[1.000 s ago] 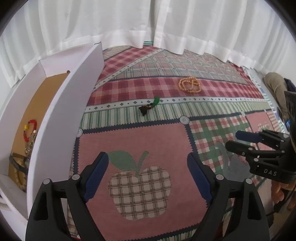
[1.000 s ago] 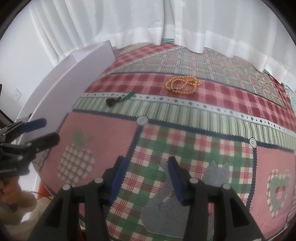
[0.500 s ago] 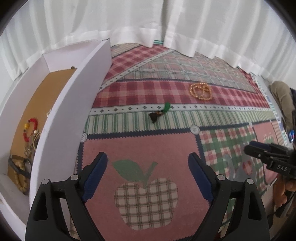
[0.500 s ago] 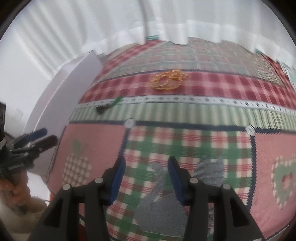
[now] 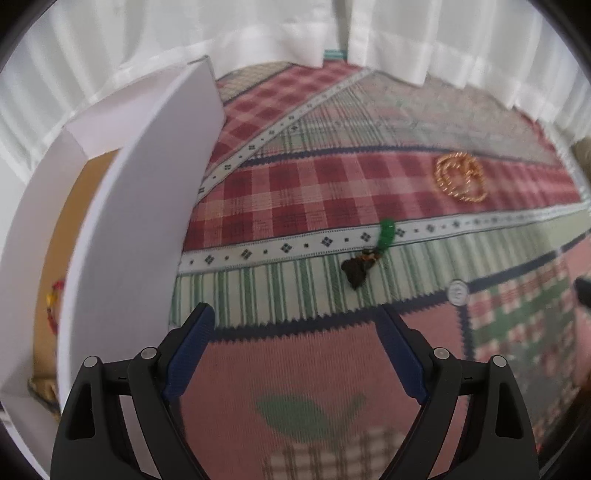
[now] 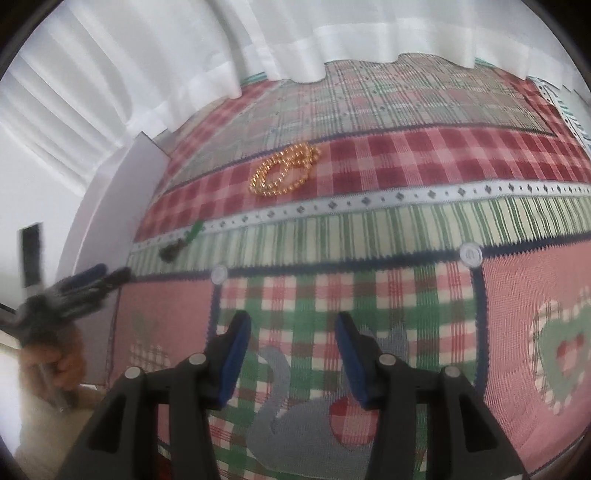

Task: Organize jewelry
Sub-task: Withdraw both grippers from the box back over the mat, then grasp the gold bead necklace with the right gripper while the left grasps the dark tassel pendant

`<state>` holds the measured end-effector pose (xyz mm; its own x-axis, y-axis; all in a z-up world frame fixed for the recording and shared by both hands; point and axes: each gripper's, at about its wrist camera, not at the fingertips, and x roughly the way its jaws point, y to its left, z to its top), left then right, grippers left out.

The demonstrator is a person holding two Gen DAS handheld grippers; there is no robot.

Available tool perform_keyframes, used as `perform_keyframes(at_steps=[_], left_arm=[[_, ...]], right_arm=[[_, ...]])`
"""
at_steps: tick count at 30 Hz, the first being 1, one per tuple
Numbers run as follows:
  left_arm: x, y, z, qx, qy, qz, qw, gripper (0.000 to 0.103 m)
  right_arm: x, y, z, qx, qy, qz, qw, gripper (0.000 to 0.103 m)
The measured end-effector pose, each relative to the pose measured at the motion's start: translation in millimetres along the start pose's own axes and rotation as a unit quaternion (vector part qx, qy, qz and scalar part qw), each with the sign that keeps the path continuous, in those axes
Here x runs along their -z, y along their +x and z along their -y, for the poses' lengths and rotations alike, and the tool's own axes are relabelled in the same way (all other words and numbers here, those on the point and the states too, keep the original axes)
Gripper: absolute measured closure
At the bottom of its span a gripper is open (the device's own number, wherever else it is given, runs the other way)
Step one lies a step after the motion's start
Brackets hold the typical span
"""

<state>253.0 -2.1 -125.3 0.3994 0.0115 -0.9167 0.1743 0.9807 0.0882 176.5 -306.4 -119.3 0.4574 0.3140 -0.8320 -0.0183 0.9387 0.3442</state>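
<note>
A green bead piece with a dark tassel (image 5: 364,258) lies on the patchwork cloth, ahead of my open, empty left gripper (image 5: 295,347); it also shows in the right wrist view (image 6: 181,243). A coiled gold bead necklace (image 5: 460,176) lies farther back right, also in the right wrist view (image 6: 284,168). A white box (image 5: 125,206) with a brown floor stands at the left and holds red and yellow beads (image 5: 53,302). My right gripper (image 6: 291,354) is open and empty over the green check patch. The left gripper (image 6: 92,284) shows blurred at that view's left.
The patchwork cloth (image 5: 295,192) covers the table. White curtains (image 5: 295,29) hang along the far edge. The box's tall white wall (image 5: 155,155) stands close to the left gripper's left finger.
My left gripper has moved forward toward the green tassel piece, which now sits closer. My right gripper has swung right and tilted; both stay open.
</note>
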Motion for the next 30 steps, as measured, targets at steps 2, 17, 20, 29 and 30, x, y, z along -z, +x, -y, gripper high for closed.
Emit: perform_keyframes(at_steps=[2, 17, 20, 29, 30], left_arm=[[-5.1, 8.1, 5.2, 0.002, 0.009, -0.001, 1.0, 0.013], [-29.9, 32.7, 18.1, -0.014, 0.038, 0.007, 0.9992, 0.013], [-31.5, 30.7, 18.7, -0.014, 0.044, 0.015, 0.9988, 0.013], [-30.0, 29.3, 21.8, -0.013, 0.056, 0.022, 0.9981, 0.013], [-30.1, 29.7, 21.9, -0.013, 0.056, 0.022, 0.9981, 0.013]], right_arm=[[-11.7, -0.3, -1.1, 0.009, -0.003, 0.005, 1.0, 0.054], [-115.5, 77.5, -2.7, 0.051, 0.013, -0.009, 0.999, 0.055], [-120.7, 82.4, -9.1, 0.051, 0.011, -0.006, 0.999, 0.055], [-124.2, 85.1, -7.2, 0.067, 0.004, -0.013, 0.998, 0.055], [-125.9, 85.0, -4.5, 0.067, 0.009, -0.012, 0.998, 0.055]])
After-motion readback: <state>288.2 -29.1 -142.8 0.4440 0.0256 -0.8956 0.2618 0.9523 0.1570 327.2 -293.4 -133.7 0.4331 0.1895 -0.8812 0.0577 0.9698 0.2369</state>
